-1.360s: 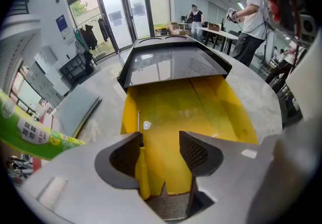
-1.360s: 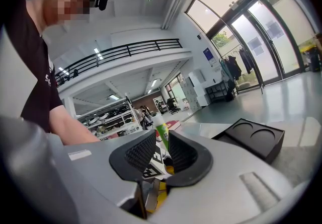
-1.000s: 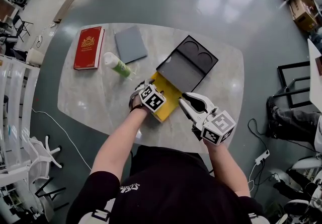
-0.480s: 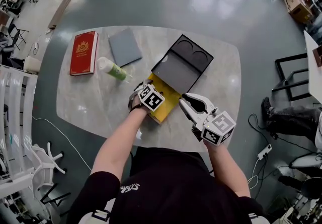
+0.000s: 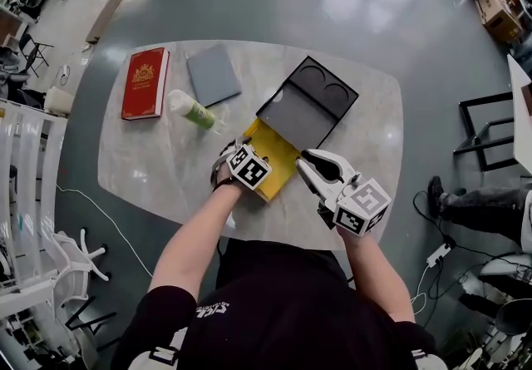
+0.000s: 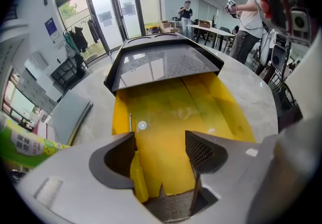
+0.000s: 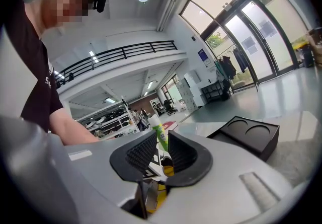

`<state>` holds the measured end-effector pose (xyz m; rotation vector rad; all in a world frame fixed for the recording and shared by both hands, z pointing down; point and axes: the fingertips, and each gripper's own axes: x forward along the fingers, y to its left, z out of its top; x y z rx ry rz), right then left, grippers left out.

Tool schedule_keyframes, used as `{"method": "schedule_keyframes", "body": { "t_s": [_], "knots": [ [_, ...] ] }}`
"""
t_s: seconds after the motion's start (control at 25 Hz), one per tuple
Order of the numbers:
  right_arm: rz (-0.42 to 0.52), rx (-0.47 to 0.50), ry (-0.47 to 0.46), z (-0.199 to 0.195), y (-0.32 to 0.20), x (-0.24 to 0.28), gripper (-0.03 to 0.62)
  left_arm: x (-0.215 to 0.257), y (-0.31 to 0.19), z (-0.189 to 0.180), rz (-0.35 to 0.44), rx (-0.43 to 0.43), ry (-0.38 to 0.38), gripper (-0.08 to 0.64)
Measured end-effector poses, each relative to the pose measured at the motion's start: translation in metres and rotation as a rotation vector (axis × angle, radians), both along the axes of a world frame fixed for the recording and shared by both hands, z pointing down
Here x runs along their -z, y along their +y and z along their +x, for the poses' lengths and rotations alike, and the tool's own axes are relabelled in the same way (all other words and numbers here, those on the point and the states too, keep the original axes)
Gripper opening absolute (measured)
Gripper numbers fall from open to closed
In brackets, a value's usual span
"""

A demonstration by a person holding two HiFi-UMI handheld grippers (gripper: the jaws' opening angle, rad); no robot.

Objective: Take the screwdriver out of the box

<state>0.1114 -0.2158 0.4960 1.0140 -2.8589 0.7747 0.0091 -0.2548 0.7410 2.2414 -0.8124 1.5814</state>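
Screwdriver: the screwdriver [image 6: 137, 181] lies in the near left corner of the box's yellow tray [image 6: 211, 107], along the tray's left wall. Its yellow handle is nearest and its thin metal shaft points to the far end.
Box: the box [image 5: 281, 162] sits mid-table with its black lid [image 5: 309, 106] slid to the far side, so the near half of the tray is uncovered.
Left gripper: the left gripper [image 6: 160, 142] points steeply down into the tray. Its jaws have just been opening and now stand wide apart. The handle is inside the gap, hard against the left jaw's inner face, and the pads are not pressing on it.
Right gripper: the right gripper [image 7: 161, 140] hangs just right of the box, not touching it. There is a narrow gap between its jaws and nothing in it.
Risk, grip: the handle is off-centre in the gap (almost under one jaw). Closing may push it sideways or nip only its edge, and it may then slip free.
Risk, wall: the left jaw could catch the tray's wall along with the handle.
Risk, box: nothing steadies the box, so a pull may drag the tray across the table [image 5: 366, 194].
Writing: the red book [image 5: 146, 80] at far left has a gold emblem but no readable words. The green bottle [image 5: 193, 108] has a printed label too blurred to read. The grey pad [image 5: 214, 74] is blank.
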Motion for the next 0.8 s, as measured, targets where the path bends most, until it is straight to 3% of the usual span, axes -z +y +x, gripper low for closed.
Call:
{"method": "schedule_keyframes", "body": {
  "t_s": [0.4, 0.8],
  "knots": [
    [0.003, 0.037, -0.019, -0.009, 0.004, 0.003, 0.08, -0.004, 0.009, -0.018, 0.036, 0.022, -0.133, 0.314],
    [0.005, 0.033, -0.036, -0.002, 0.009, 0.006, 0.075, -0.006, 0.008, -0.023, -0.014, 0.027, -0.166, 0.308]
  ]
}}
